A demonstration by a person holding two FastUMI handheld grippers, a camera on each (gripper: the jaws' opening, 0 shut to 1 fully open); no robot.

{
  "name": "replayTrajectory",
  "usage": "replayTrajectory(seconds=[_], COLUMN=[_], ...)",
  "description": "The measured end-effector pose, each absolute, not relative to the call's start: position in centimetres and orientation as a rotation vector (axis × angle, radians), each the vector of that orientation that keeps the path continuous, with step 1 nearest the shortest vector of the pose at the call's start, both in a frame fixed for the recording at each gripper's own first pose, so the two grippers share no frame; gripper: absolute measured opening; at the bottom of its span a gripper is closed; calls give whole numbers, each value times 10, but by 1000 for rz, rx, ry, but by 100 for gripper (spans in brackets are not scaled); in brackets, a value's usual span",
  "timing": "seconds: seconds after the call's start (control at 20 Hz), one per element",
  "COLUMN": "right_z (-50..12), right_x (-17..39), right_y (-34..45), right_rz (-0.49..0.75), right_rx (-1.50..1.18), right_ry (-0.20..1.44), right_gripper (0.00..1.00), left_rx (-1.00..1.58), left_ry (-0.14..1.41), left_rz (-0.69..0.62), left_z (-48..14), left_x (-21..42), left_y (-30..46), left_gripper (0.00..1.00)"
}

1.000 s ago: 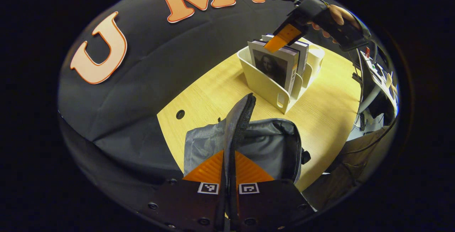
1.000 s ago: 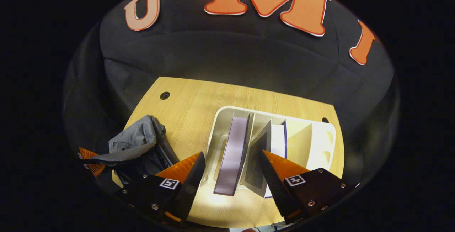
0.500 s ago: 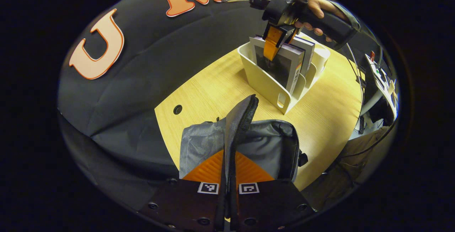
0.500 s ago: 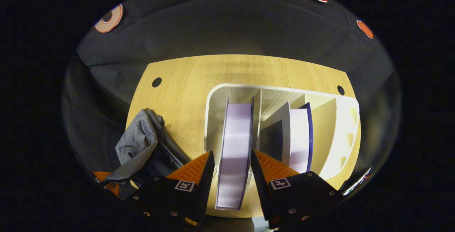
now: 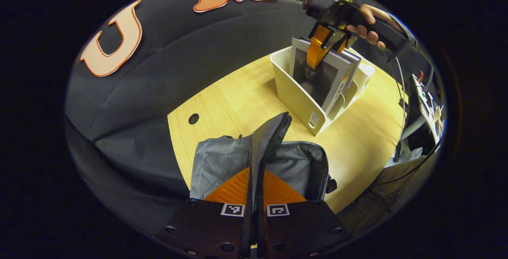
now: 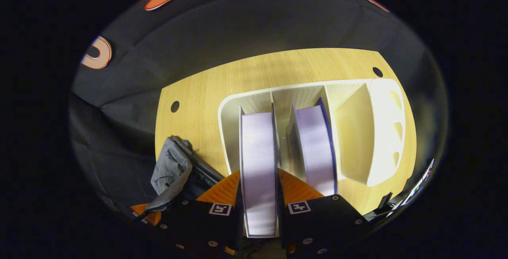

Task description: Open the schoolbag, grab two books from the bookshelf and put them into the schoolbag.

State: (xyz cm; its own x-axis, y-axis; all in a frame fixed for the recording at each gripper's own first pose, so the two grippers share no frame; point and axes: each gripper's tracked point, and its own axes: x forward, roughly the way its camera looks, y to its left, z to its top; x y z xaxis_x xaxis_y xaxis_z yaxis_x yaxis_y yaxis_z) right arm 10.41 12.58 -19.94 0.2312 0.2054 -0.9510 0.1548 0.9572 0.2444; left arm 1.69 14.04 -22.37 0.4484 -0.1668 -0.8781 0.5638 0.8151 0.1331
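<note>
Black gripper bodies (image 5: 254, 227) with screws and square coded markers.

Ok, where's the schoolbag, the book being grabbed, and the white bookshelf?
schoolbag (image 5: 295, 167), left gripper view, grey inside wall.
book (image 6: 258, 163), right gripper view, page edges.
bookshelf (image 6: 383, 132), right gripper view, white end wall.

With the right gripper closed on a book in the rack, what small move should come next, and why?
Probably lift straight up. The right gripper has both fingers pressed on the first book, whose lower part still sits inside the white bookshelf. The left gripper holds the schoolbag flap up, mouth open.
</note>
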Motion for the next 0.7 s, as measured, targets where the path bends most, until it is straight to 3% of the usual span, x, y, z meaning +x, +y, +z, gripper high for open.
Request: replayTrajectory(seconds=[0.7], right_z=[-111], right_x=[63], right_y=[87], right_rz=[107], right_rx=[498], right_ry=[1135], right_gripper=[35], left_rx=[386], left_ry=[988], left_rz=[-482], left_z=[-213], left_x=[30], left_y=[124], left_gripper=[6])
